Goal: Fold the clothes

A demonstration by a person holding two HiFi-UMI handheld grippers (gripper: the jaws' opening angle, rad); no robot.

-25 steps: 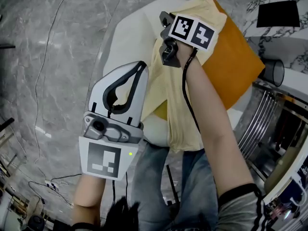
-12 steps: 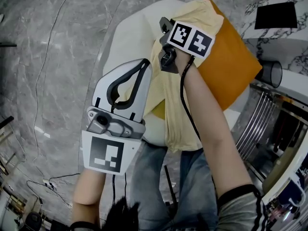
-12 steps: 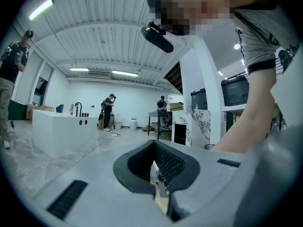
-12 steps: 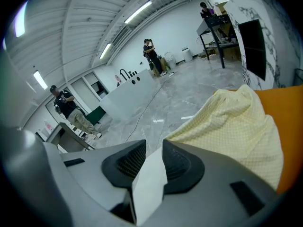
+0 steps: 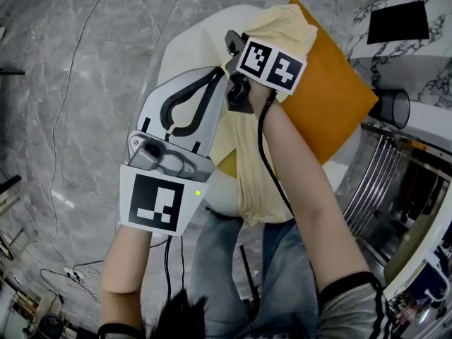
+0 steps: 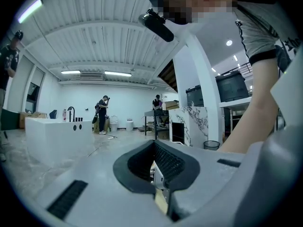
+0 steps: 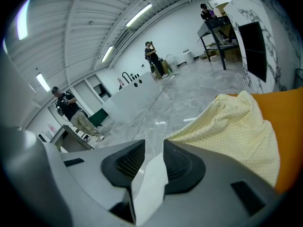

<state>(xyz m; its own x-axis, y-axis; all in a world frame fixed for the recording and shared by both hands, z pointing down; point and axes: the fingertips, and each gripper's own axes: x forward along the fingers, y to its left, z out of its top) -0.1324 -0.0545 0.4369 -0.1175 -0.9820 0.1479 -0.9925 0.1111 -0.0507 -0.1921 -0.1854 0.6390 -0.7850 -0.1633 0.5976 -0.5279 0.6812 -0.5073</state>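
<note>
- We see the pale yellow garment (image 5: 247,168) lying across the white tabletop (image 5: 187,48) from its far edge to its near edge. Its lower end hangs over the near edge in front of the person's jeans (image 5: 222,267).
- Under the garment's far part sits an orange cushion (image 5: 332,104), reaching out past the tabletop's right edge.
- The right gripper (image 7: 151,155) is above the far part of the tabletop, in the bunched cloth. Its jaws are closed on a pale fold that stands up between the dark pads (image 7: 182,164). The yellow fabric spreads off to its right toward the cushion.
- The left gripper (image 6: 154,162) hovers over the middle of the tabletop, just left of the right one, with its tips nearly touching that gripper. Its jaws are drawn together, leaving only a thin slit. A strip of yellow shows in the slit, and we cannot tell whether it is pinched.
</note>
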